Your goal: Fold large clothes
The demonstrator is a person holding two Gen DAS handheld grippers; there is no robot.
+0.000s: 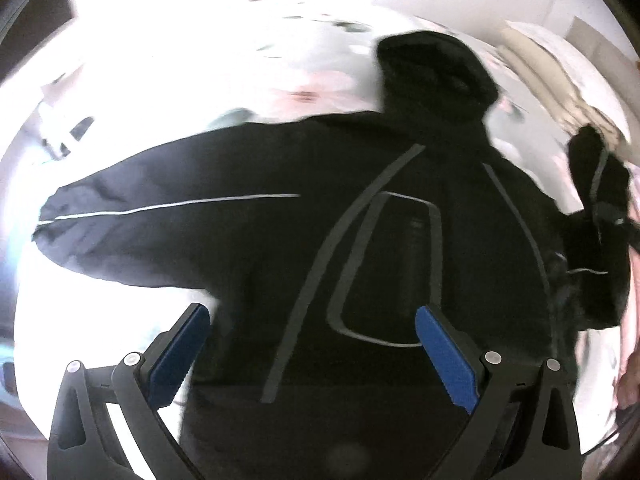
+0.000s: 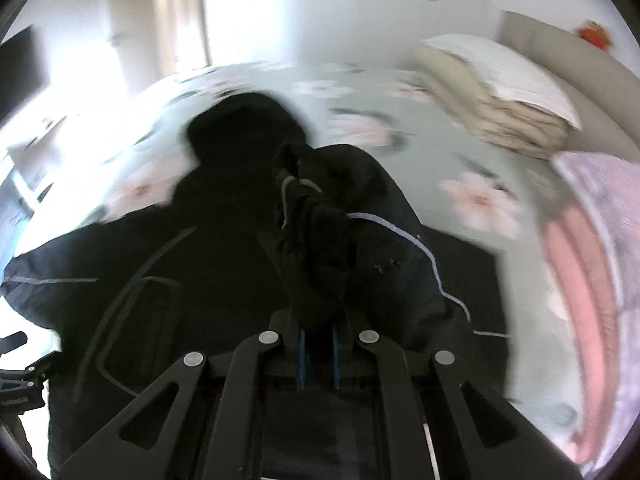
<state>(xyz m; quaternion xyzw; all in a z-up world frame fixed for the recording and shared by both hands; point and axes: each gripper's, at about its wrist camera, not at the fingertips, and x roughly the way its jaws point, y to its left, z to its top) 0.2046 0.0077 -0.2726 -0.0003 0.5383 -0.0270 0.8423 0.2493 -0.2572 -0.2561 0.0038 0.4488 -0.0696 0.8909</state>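
Observation:
A large black hooded jacket [image 1: 320, 208] with grey piping lies back-up on a floral bed sheet [image 1: 312, 40], its hood [image 1: 436, 68] at the far side and its left sleeve [image 1: 132, 208] spread out left. My left gripper [image 1: 312, 336] is open and empty above the jacket's lower back. My right gripper [image 2: 318, 344] is shut on the jacket's right sleeve cuff [image 2: 316, 240] and holds it lifted over the jacket's body [image 2: 168, 260]. That lifted sleeve [image 1: 596, 216] also shows at the right of the left wrist view.
A folded beige blanket [image 2: 504, 120] and white pillow [image 2: 508, 64] lie at the bed's head on the right. A pink and grey cloth [image 2: 584, 272] lies at the right. A dark screen [image 2: 18, 68] stands far left.

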